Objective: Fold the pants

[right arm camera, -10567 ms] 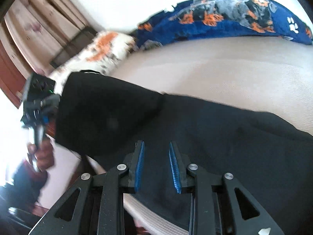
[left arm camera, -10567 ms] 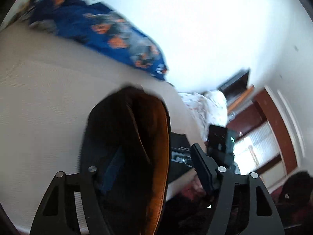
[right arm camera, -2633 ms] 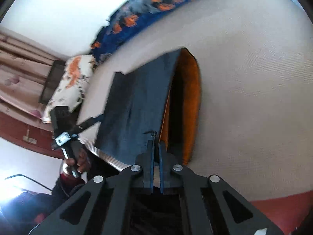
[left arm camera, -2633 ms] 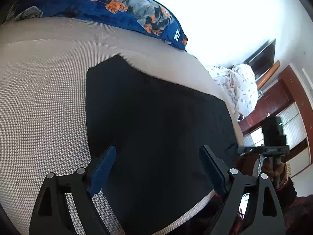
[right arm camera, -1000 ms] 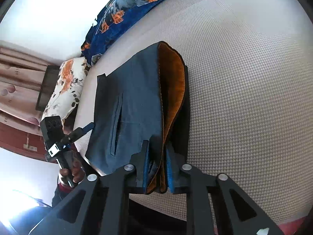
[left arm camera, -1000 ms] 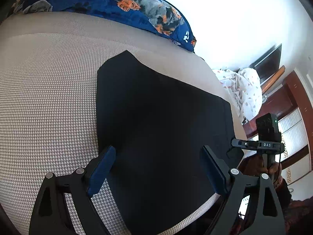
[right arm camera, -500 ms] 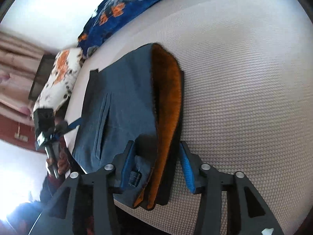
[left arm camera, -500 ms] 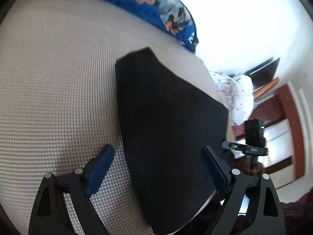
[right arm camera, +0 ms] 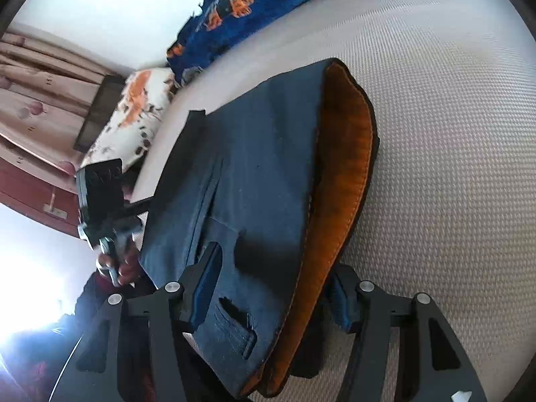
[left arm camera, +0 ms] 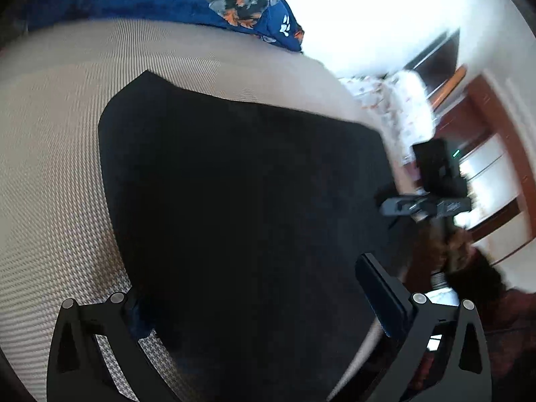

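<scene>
Dark folded pants (left arm camera: 241, 201) lie flat on the beige houndstooth bed (left arm camera: 50, 140). In the right wrist view the pants (right arm camera: 261, 174) look navy, with an orange lining (right arm camera: 341, 201) along the right fold. My left gripper (left arm camera: 258, 301) is over their near edge with its jaws opening wide. Cloth lies between the fingers, and the pads stand off it. My right gripper (right arm camera: 274, 291) straddles the waist end, its jaws opening and clear of the cloth. Each gripper shows in the other's view: the right gripper (left arm camera: 432, 197) and the left gripper (right arm camera: 104, 197), held by a hand (right arm camera: 120, 268).
A blue blanket (left arm camera: 201, 0) with an orange animal print lies along the far side of the bed (right arm camera: 452, 117). A floral pillow (right arm camera: 134, 114) rests at one end. Red-brown wooden furniture (left arm camera: 495, 140) and curtains (right arm camera: 40, 93) stand beyond the bed's edge.
My right gripper, shut on the pants' waist edge a second ago, has spread its jaws and let go. My left gripper has swung across the pants and opened wider.
</scene>
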{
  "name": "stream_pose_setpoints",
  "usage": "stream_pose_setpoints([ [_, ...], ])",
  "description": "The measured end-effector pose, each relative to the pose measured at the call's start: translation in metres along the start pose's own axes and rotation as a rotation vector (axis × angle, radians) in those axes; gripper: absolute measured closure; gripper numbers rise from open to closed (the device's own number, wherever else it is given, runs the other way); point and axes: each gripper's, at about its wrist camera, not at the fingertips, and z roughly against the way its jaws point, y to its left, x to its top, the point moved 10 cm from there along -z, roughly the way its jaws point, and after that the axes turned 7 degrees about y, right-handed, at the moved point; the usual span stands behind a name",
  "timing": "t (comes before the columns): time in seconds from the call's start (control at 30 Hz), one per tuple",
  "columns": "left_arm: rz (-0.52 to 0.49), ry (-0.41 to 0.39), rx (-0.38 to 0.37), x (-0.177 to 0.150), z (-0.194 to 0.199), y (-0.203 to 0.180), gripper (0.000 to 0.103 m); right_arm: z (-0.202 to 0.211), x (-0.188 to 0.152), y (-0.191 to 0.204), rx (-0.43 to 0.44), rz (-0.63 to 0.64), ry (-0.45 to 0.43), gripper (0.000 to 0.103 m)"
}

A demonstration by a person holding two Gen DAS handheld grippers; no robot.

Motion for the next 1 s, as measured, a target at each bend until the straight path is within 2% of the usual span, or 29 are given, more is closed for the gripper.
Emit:
stream_pose_setpoints([
  [0.17,-0.122,0.012,0.234,-0.014,-0.011,-0.006,0.001,0.002,-0.001,-0.002,0.047,0.006,-0.032,0.047],
  [0.2,-0.131,0.012,0.253,-0.016,-0.012,-0.005,0.001,0.003,-0.001,-0.003,0.053,0.003,-0.038,0.047],
  [0.4,-0.132,0.010,0.271,-0.023,-0.010,-0.002,0.001,0.007,-0.005,-0.008,0.059,0.000,-0.056,0.050],
  [0.57,-0.135,0.011,0.282,-0.023,-0.012,-0.004,0.001,0.008,-0.002,-0.009,0.092,-0.036,-0.048,0.048],
  [0.83,-0.140,0.011,0.297,-0.019,-0.016,-0.004,0.001,0.005,0.002,-0.003,0.103,-0.063,-0.033,0.033],
  [1.0,-0.141,0.009,0.300,-0.017,-0.016,-0.003,0.001,0.002,0.004,0.000,0.108,-0.072,-0.023,0.028],
])
